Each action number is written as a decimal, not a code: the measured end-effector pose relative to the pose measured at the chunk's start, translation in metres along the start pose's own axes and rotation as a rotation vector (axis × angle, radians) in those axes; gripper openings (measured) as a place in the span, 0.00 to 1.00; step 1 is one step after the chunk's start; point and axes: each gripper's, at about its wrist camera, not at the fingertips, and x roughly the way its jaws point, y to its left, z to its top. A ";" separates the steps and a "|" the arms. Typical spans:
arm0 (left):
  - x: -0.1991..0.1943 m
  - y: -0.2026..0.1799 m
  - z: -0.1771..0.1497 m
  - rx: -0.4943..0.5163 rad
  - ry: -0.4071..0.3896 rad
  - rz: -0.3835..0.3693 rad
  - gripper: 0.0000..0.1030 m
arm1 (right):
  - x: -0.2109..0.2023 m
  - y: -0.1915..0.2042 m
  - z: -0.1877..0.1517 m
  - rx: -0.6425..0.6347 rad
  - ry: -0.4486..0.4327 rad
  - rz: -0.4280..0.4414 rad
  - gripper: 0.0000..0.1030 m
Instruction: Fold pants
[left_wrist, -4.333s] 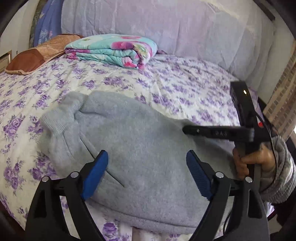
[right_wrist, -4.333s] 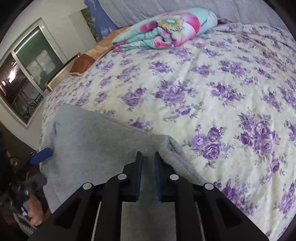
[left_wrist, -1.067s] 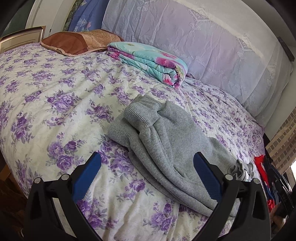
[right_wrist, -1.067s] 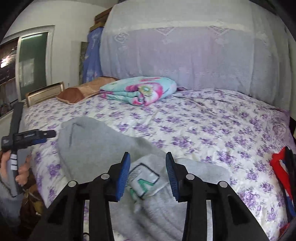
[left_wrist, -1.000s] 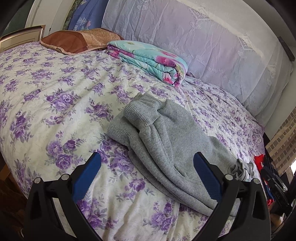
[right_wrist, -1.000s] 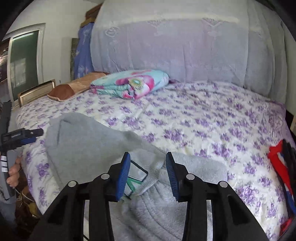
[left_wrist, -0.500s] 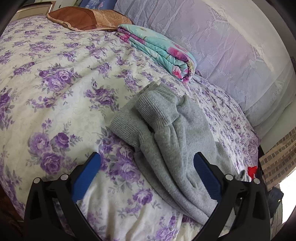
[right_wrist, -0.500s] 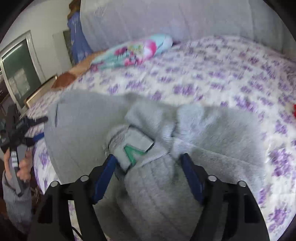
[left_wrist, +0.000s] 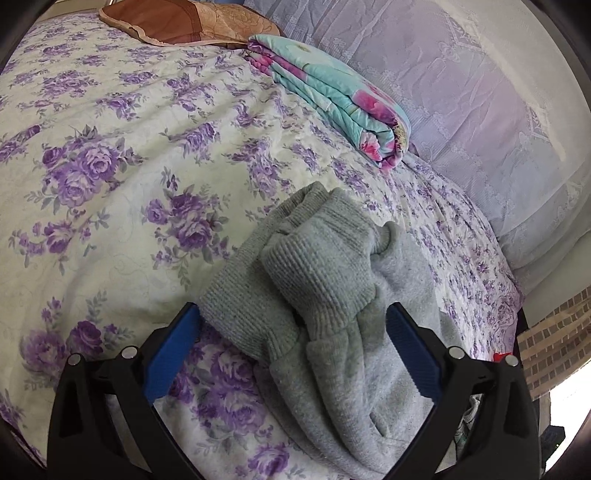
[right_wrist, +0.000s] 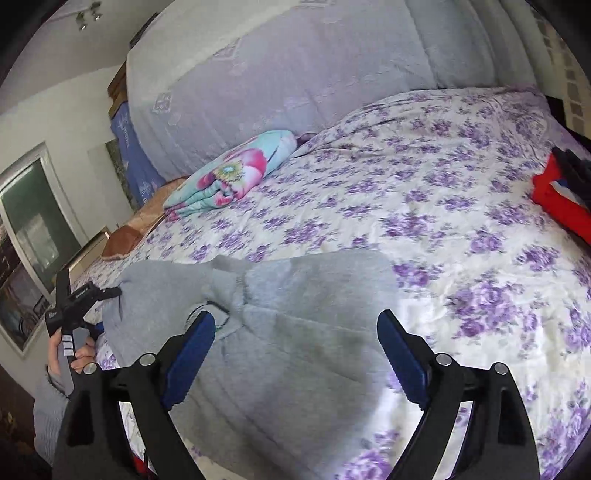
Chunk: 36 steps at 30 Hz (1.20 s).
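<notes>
Grey fleece pants (left_wrist: 332, 295) lie bunched on the bed, their ribbed cuffs (left_wrist: 317, 258) stacked at the near end in the left wrist view. My left gripper (left_wrist: 293, 347) is open, its blue pads on either side of the cuffs, holding nothing. In the right wrist view the pants (right_wrist: 295, 332) spread flat under my right gripper (right_wrist: 295, 350), which is wide open and empty above the cloth. The left gripper (right_wrist: 74, 295) shows there at the far left, held in a hand.
The bed has a purple-flowered cover (left_wrist: 110, 166). A folded turquoise-and-pink blanket (left_wrist: 340, 96) and a brown pillow (left_wrist: 177, 22) lie near the headboard. A red garment (right_wrist: 561, 199) lies at the bed's right edge. A window (right_wrist: 33, 221) is on the left wall.
My left gripper has moved closer to the cuffs, which now lie between its pads. My right gripper has opened wider and tilted up; the pants lie flatter under it.
</notes>
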 end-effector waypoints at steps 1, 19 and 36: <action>0.000 0.000 0.001 -0.006 0.006 -0.019 0.86 | -0.004 -0.011 0.001 0.031 -0.014 0.002 0.87; -0.065 -0.084 -0.015 0.200 -0.154 0.048 0.31 | 0.000 -0.096 -0.023 0.282 -0.009 0.166 0.88; -0.062 -0.338 -0.183 0.971 -0.355 0.092 0.29 | -0.020 -0.137 -0.034 0.494 -0.143 0.418 0.88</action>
